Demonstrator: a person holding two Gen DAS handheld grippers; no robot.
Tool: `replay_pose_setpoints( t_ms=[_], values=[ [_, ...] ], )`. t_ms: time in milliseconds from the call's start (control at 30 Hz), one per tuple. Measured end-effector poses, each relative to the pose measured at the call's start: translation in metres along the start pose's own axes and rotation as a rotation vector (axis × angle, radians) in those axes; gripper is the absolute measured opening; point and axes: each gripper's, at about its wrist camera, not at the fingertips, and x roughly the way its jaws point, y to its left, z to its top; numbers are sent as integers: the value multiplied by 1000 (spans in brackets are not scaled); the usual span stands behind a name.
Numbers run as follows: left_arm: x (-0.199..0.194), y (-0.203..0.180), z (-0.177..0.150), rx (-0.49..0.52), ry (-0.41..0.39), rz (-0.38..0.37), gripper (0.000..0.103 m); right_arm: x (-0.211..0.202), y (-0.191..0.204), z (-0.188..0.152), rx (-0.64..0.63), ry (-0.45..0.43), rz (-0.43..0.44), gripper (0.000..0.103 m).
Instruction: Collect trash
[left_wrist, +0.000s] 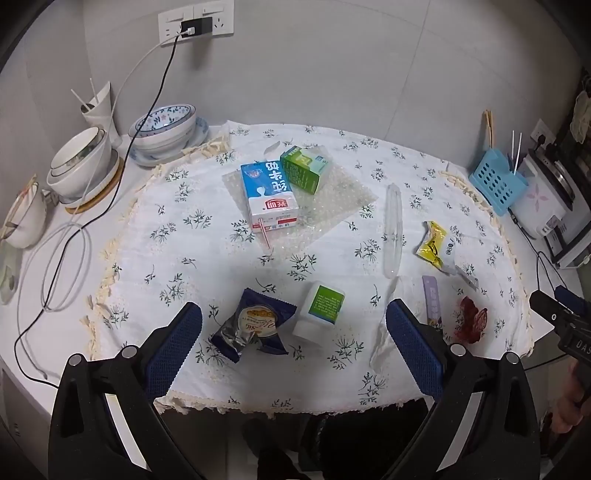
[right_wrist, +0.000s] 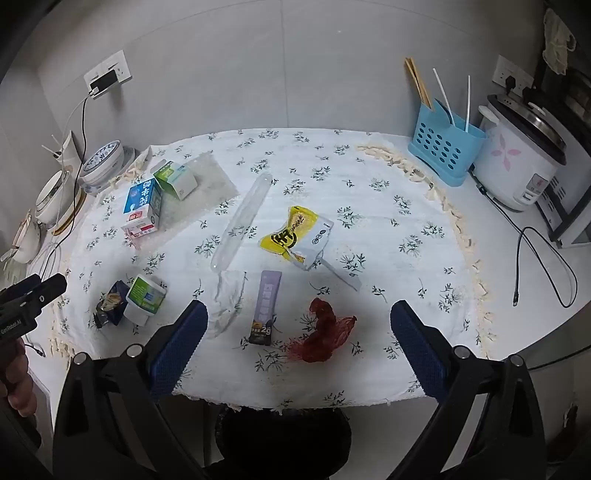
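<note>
Trash lies on the floral tablecloth (left_wrist: 207, 266). My left gripper (left_wrist: 293, 314) is open and empty, above a dark blue snack wrapper (left_wrist: 255, 326) and a small white-green carton (left_wrist: 320, 308). Farther back are a blue milk carton (left_wrist: 269, 195) and a green box (left_wrist: 304, 168) on bubble wrap. My right gripper (right_wrist: 298, 314) is open and empty, above a purple sachet (right_wrist: 266, 308) and red crumpled wrapper (right_wrist: 325, 332). A yellow packet (right_wrist: 297, 232) and a clear plastic tube (right_wrist: 242, 221) lie beyond. A dark bin (right_wrist: 284, 439) sits below the table edge.
Stacked bowls (left_wrist: 79, 162) and cables (left_wrist: 66, 258) stand at the left. A blue utensil holder (right_wrist: 445, 146) and a rice cooker (right_wrist: 517, 158) stand at the back right, with a black cord (right_wrist: 543, 266) on the counter.
</note>
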Motion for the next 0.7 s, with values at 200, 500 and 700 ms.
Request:
replay_pose_setpoints(
  t_ms=[200,500,700],
  values=[
    [1,0,-1,-3,6,-7,97,1,0,1,0,4,-9,95],
    [2,-1,0,-3,13,-15,97,1,0,1,-2,8,-14,95],
    [2,2,-1,-4,17,-13,97,2,-1,2,0,11,-16,95]
  ],
)
